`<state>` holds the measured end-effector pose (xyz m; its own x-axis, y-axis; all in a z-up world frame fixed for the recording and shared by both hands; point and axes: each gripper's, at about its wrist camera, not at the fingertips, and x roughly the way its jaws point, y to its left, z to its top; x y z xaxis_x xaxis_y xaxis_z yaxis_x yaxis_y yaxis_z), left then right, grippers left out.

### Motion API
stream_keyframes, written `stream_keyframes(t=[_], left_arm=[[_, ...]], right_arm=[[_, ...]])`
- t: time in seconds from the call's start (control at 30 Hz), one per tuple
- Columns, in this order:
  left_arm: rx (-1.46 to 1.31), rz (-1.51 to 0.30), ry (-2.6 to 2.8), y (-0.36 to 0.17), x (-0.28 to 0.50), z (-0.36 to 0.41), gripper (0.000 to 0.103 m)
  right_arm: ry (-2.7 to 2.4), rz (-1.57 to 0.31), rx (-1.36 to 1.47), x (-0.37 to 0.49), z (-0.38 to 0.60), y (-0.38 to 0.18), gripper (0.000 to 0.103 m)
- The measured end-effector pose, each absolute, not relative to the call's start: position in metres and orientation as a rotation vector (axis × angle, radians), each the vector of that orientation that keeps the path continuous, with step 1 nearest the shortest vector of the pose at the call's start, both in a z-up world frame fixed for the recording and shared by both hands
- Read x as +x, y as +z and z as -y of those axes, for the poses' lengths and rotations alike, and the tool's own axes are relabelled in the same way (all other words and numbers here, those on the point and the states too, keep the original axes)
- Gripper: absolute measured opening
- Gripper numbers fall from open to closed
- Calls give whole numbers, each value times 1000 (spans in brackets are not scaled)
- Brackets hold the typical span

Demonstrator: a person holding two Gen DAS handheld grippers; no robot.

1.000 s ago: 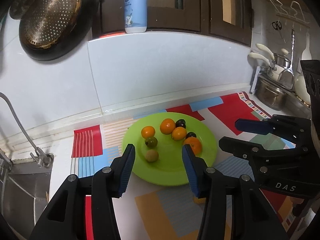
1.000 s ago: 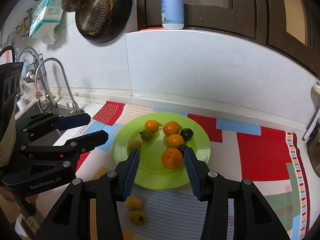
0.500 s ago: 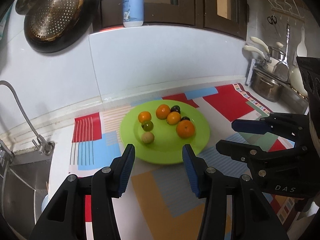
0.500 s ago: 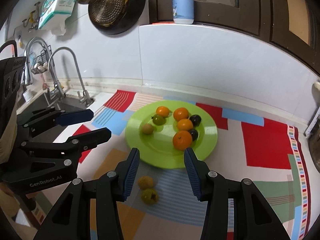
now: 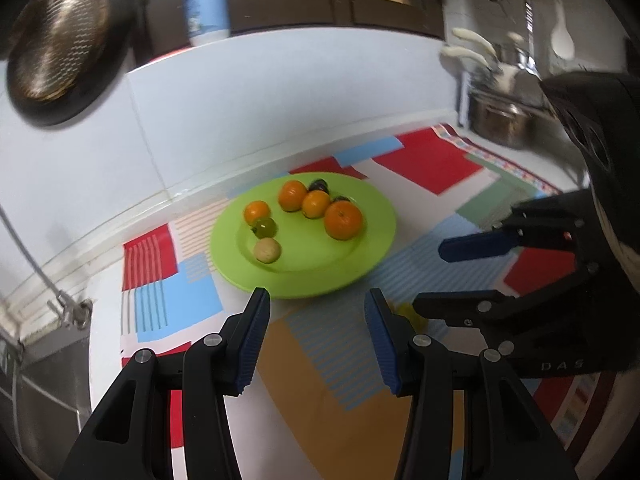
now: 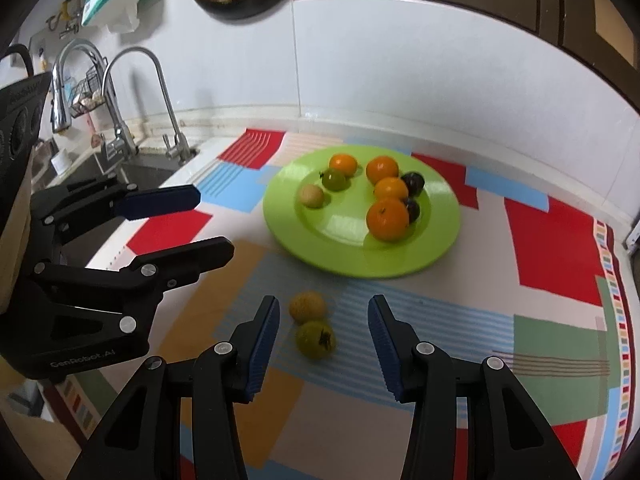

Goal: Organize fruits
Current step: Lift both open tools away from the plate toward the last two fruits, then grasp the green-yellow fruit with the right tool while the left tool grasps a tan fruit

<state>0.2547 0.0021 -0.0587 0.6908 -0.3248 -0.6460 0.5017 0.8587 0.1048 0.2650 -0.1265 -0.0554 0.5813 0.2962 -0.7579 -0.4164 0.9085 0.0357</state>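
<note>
Right wrist view: the right gripper has its fingers spread and empty, just below centre, around two yellowish fruits on the table. The green plate of fruit sits centre frame; the left gripper, fingers also apart, is at mid left.

This was a home kitchen. A white tiled wall rose behind the counter, where a steel sink with two curved faucets sat at the counter's left end. A dark pan with a perforated strainer hung on the wall beside a blue-and-white bottle on the ledge. At the counter's right end stood steel pots and hanging utensils. A patchwork mat covered the counter, bearing a green plate of fruit.
</note>
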Motion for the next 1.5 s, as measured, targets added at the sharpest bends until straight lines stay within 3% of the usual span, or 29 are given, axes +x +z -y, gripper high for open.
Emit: stream_keyframes(t=[0.53, 0.9, 1.33, 1.4, 1.5], left_arm=[[410, -704, -595, -88, 259, 7, 48], [425, -731, -648, -101, 265, 14, 48], [360, -789, -679, -109, 277, 35, 48], [344, -800, -676, -111, 281, 39, 46], [323, -824, -678, -114, 284, 43, 36]], right_arm=[[454, -939, -186, 271, 117, -92, 46], [465, -974, -185, 275, 117, -102, 30], [377, -969, -129, 271, 142, -95, 30], [361, -972, -116, 271, 147, -96, 30], [344, -970, -105, 272, 151, -96, 30]])
